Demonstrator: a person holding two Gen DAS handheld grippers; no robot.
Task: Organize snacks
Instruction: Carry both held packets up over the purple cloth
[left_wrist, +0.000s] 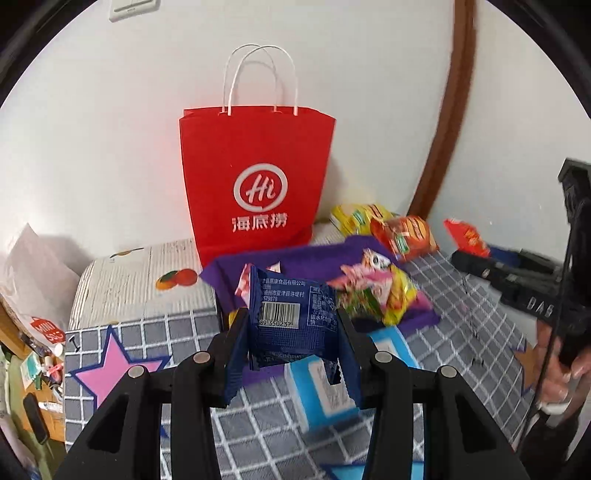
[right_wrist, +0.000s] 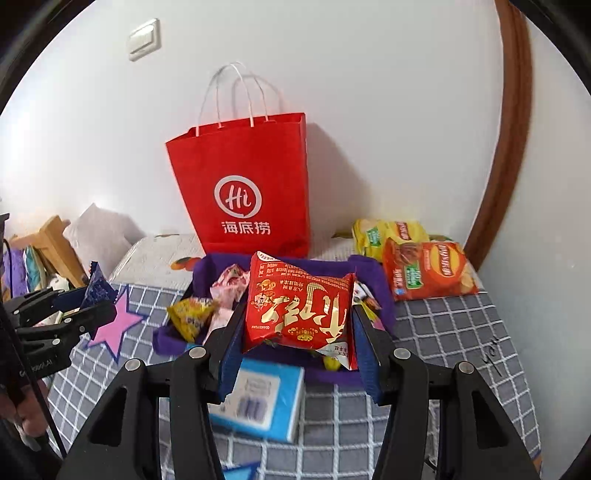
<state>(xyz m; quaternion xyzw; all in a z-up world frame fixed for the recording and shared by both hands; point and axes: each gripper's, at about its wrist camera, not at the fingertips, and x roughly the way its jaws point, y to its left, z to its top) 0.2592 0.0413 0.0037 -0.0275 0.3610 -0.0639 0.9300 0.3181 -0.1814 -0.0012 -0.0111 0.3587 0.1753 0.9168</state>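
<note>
My left gripper (left_wrist: 291, 332) is shut on a small dark blue snack packet (left_wrist: 291, 314), barcode side facing me, held above the bed. My right gripper (right_wrist: 295, 325) is shut on a red snack packet with gold lettering (right_wrist: 299, 306), also lifted. Below both lies a purple fabric tray (right_wrist: 373, 273) with several small wrapped snacks, pink and yellow among them (right_wrist: 192, 314). A tall red paper bag with white handles (left_wrist: 255, 184) stands upright against the wall behind the tray. In the right wrist view the left gripper (right_wrist: 92, 299) shows at the left with its blue packet.
Yellow (right_wrist: 388, 232) and orange (right_wrist: 428, 269) chip bags lie at the back right on the bed. A blue tissue pack (right_wrist: 258, 398) sits in front of the tray on the checked cover (right_wrist: 461, 350). A person's hand (left_wrist: 557, 380) grips the right tool. Clutter lies off the bed's left edge.
</note>
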